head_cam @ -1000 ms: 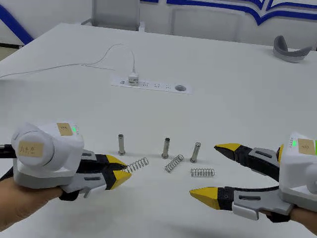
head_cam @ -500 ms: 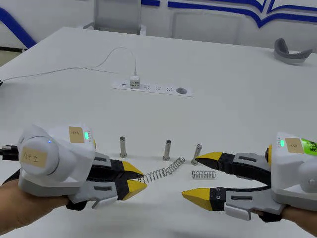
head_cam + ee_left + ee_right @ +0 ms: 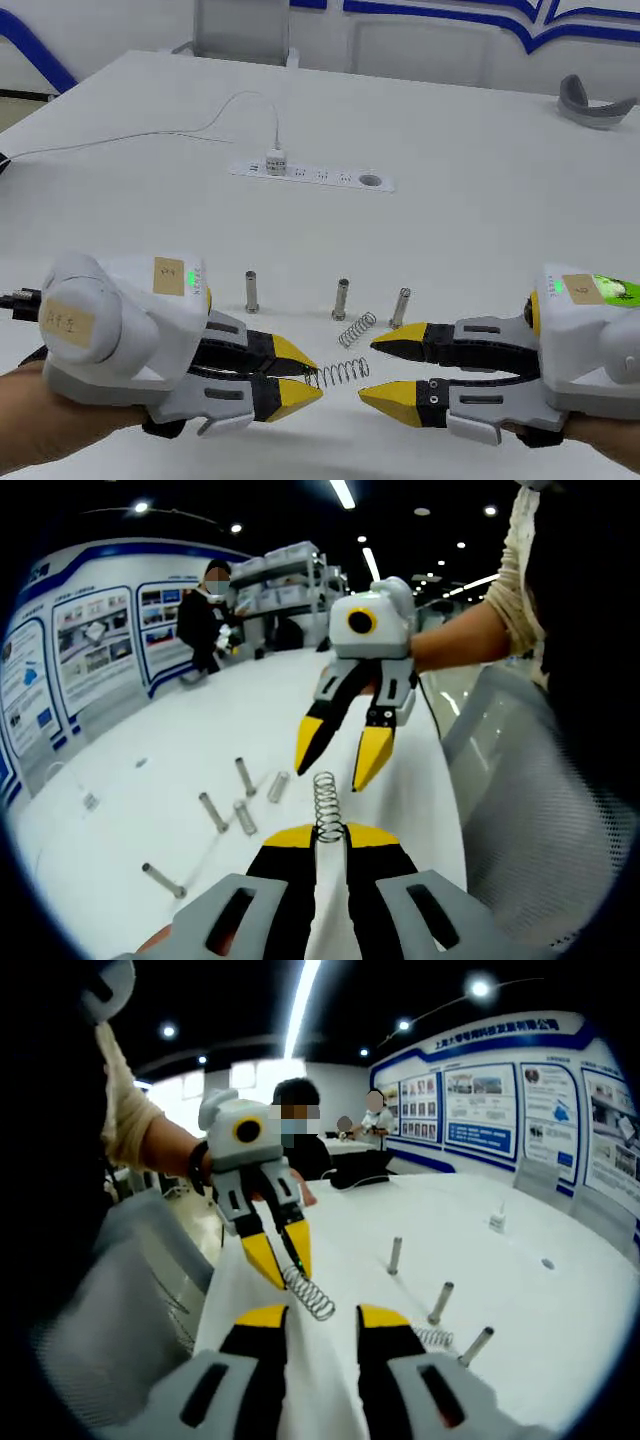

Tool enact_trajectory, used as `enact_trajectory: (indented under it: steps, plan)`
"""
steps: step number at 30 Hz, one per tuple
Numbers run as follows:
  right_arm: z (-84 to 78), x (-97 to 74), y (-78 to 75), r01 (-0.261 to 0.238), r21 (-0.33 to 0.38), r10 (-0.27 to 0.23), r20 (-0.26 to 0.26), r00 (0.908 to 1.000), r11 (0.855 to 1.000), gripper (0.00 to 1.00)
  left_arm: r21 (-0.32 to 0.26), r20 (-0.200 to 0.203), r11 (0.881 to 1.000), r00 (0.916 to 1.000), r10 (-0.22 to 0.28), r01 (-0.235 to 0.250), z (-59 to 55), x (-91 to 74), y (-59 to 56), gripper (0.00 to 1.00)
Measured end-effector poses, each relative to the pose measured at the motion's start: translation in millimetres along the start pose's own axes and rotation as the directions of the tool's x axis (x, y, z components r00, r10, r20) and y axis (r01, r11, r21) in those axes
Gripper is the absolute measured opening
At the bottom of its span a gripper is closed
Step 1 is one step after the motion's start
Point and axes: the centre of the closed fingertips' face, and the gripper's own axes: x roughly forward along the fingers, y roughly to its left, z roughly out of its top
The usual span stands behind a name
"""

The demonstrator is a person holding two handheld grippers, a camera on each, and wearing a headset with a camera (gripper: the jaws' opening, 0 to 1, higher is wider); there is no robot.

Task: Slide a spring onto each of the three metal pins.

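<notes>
Three metal pins stand upright in a row on the white table: left (image 3: pixel 251 291), middle (image 3: pixel 341 299), right (image 3: pixel 401 307). My left gripper (image 3: pixel 308 380) is shut on one end of a spring (image 3: pixel 337 373), held level above the table. The spring's free end points at my right gripper (image 3: pixel 380 367), whose jaws stand open at that end. A second spring (image 3: pixel 357 329) lies by the middle pin. In the left gripper view the held spring (image 3: pixel 327 800) rises from my left gripper (image 3: pixel 328 835). In the right gripper view it (image 3: pixel 308 1293) reaches my right gripper (image 3: pixel 323 1315).
A white power strip (image 3: pixel 310 173) with a plug and cable (image 3: pixel 275 158) lies further back on the table. A grey curved object (image 3: pixel 590 100) rests at the far right. A chair (image 3: pixel 240 28) stands behind the far edge. Another spring (image 3: pixel 432 1336) lies near the pins.
My left gripper has lifted a spring off the table and carried it right. My right gripper has moved left until its open jaws face the spring's free end.
</notes>
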Motion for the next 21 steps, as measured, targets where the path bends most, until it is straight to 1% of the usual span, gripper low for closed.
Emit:
enact_trajectory:
  steps: [6,10,15,19,21]
  plan:
    - [-1.2,1.5,7.3,-0.033,0.0,0.033,-0.004,0.9995,0.999,0.23,0.005,0.02,1.0,0.9993,-0.03,0.03,6.4,1.7,-7.9,0.09]
    - [-1.1,1.4,11.1,-0.052,0.006,0.052,-0.008,0.9986,0.999,0.19,0.005,0.025,0.999,0.9988,-0.043,0.043,7.8,2.6,-11.5,0.09]
    - [-1.0,2.0,17.4,-0.078,0.015,0.078,-0.012,0.9969,0.997,0.17,0.005,0.027,0.998,0.9978,-0.06,0.06,7.5,1.8,-16.8,0.09]
    - [-2.2,1.9,21.3,-0.098,0.025,0.099,-0.031,0.9946,0.995,0.15,0.005,0.025,0.998,0.9973,-0.068,0.068,5.7,1.2,-18.9,0.09]
    - [-1.3,1.5,22.8,-0.106,0.016,0.106,-0.044,0.9934,0.994,0.15,0.004,0.028,0.997,0.9971,-0.071,0.071,5.7,1.1,-19.9,0.1]
